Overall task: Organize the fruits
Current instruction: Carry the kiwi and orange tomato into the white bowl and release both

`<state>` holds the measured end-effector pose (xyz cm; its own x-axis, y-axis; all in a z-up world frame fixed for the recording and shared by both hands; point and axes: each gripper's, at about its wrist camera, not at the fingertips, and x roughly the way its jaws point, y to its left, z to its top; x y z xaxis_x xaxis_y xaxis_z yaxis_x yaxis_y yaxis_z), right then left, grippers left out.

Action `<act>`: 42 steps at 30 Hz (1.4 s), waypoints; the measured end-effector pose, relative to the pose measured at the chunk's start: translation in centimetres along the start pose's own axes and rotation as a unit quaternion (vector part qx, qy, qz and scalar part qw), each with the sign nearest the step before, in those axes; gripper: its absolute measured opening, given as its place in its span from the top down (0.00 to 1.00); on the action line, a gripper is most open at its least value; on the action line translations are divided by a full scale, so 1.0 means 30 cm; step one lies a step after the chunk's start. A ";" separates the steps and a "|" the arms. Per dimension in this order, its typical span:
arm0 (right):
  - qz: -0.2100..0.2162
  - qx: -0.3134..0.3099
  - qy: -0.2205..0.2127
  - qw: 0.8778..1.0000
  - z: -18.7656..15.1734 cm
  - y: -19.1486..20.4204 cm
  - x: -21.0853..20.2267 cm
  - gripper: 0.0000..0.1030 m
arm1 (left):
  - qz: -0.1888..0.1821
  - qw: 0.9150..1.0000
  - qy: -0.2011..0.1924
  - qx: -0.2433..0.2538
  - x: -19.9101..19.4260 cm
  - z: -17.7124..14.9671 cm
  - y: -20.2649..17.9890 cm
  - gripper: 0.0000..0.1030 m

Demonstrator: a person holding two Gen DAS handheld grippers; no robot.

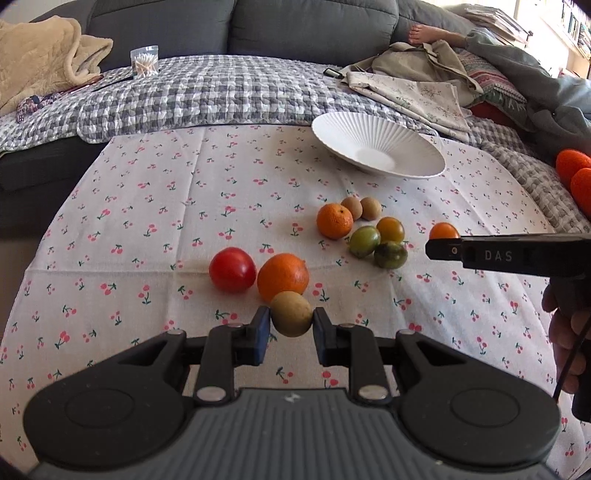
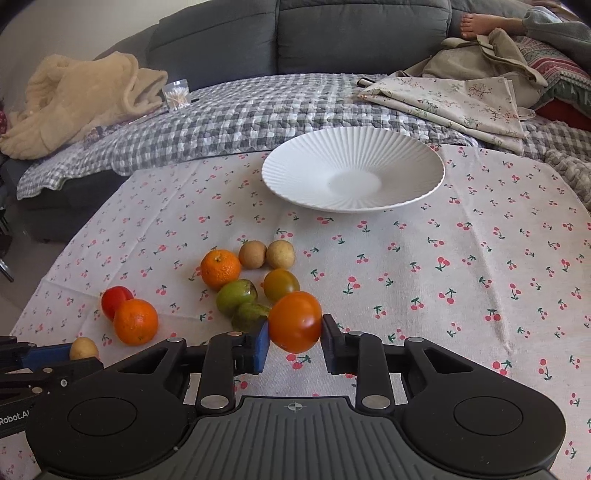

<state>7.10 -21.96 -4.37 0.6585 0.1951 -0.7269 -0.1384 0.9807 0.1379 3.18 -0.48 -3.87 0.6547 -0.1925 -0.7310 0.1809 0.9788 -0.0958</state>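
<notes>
My left gripper (image 1: 291, 320) is shut on a small tan longan (image 1: 291, 314), just in front of a large orange (image 1: 283, 277) and a red tomato (image 1: 232, 269). My right gripper (image 2: 294, 329) is shut on an orange tomato (image 2: 295, 321); in the left wrist view that orange tomato (image 1: 443, 232) shows beside the right gripper's black finger (image 1: 443, 249). A mandarin (image 2: 220, 268), two more longans (image 2: 252, 254), a yellow-green tomato (image 2: 281, 284) and two green fruits (image 2: 235, 296) lie grouped on the cloth. The white ribbed bowl (image 2: 314, 162) behind them holds nothing.
A cherry-print tablecloth (image 2: 461, 277) covers the table. Behind it runs a grey sofa with a checked quilt (image 2: 240, 110), a beige blanket (image 2: 81, 96), a jar of cotton swabs (image 2: 176, 94), folded floral cloth (image 2: 461, 99) and a person's bare foot (image 2: 476, 24). A hand (image 1: 565, 343) grips the right gripper's handle.
</notes>
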 end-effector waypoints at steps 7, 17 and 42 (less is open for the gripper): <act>-0.004 0.019 -0.008 1.000 0.036 -0.043 -0.031 0.73 | 0.000 1.000 -0.023 0.016 0.019 0.096 -0.023 0.78; -0.010 0.018 -0.023 1.000 0.144 -0.096 -0.074 0.73 | -0.001 0.996 -0.054 0.065 0.096 0.254 -0.104 0.78; -0.031 -0.008 -0.027 0.999 0.343 -0.187 0.172 0.72 | -0.013 0.990 -0.064 0.121 0.502 0.485 -0.299 0.78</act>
<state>18.88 -26.35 -1.97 0.7049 0.1344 -0.6964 -0.1073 0.9908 0.0826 22.09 -13.17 -4.19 0.7326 -0.2396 -0.6371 0.3592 0.9311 0.0630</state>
